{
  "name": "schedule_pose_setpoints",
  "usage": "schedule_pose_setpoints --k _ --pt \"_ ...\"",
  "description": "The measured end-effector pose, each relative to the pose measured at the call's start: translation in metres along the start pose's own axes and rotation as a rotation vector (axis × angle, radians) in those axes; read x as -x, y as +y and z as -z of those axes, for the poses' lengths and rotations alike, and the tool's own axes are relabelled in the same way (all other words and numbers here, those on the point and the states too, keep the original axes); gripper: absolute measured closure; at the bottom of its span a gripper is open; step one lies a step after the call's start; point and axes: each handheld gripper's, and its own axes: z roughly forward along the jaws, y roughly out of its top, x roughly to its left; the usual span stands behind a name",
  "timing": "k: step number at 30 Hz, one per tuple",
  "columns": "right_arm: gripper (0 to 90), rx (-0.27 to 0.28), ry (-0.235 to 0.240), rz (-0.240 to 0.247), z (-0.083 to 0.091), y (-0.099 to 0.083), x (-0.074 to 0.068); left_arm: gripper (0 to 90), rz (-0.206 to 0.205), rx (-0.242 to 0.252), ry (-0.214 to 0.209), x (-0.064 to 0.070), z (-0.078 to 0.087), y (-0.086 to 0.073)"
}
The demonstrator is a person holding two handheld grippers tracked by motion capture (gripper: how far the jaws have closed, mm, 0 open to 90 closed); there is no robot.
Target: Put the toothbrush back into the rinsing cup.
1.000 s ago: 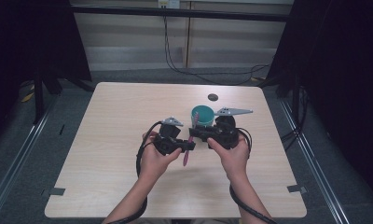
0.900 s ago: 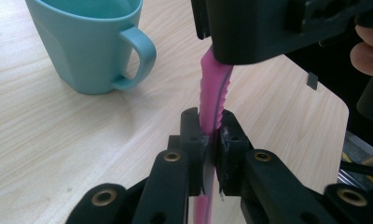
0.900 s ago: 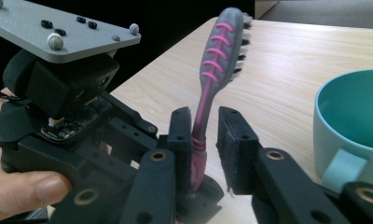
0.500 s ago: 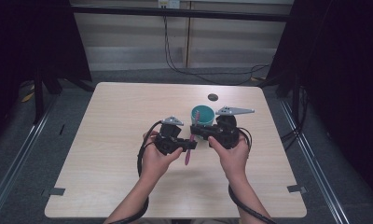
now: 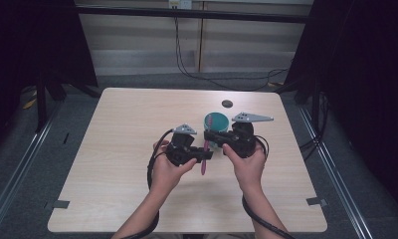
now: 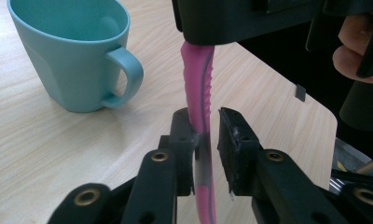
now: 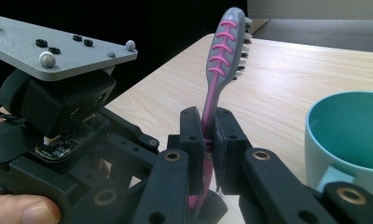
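Toothbrush (image 7: 220,70): pink and grey, held off the table between your two grippers, near the table's middle and just on your side of the teal mug (image 5: 216,123).

Long axis: in the high view it ran roughly toward and away from you, the handle tail pointing back at you below the grippers (image 5: 203,162). In the right gripper view the bristle head rose above the jaws, bristles facing the mug side.

Right gripper (image 7: 207,135): your jaws were closed narrow on the neck, pads pressing both sides; this was the firm hold.

Left gripper (image 6: 204,135): your jaws stood part open around the handle (image 6: 199,88). One pad touched it; the other stood apart with a visible gap. Judged as a release or a grip not yet made; which of the two could not be told.

Mug: upright on the table, empty as far as its inside showed, handle turned toward the left gripper (image 6: 124,72).

Key relation: the mug lay just beyond the brush, nearer your right gripper, so the right hand looked better placed to carry the brush to it.
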Motion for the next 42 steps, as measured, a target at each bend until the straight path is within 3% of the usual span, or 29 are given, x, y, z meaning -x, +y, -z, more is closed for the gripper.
schedule_pose_setpoints --k 10,17,26,31,42 --pt "84.2 0.007 0.013 0.005 -0.002 -0.003 0.001 70.5 -0.016 0.008 -0.001 -0.002 0.003 -0.002" --pt "84.1 0.001 0.004 0.03 0.002 0.001 0.001 44.1 -0.059 0.023 0.035 -0.002 0.009 0.001" --pt "84.1 0.01 -0.02 0.042 0.011 0.003 0.006 30.0 -0.072 -0.01 0.067 -0.008 0.012 -0.006" --pt "84.2 0.012 -0.026 0.041 0.016 0.003 0.01 24.3 -0.075 -0.021 0.087 -0.014 0.015 -0.013" --pt "84.1 0.019 -0.033 0.047 0.021 0.004 0.012 20.6 -0.079 -0.058 0.119 -0.027 0.02 -0.033"
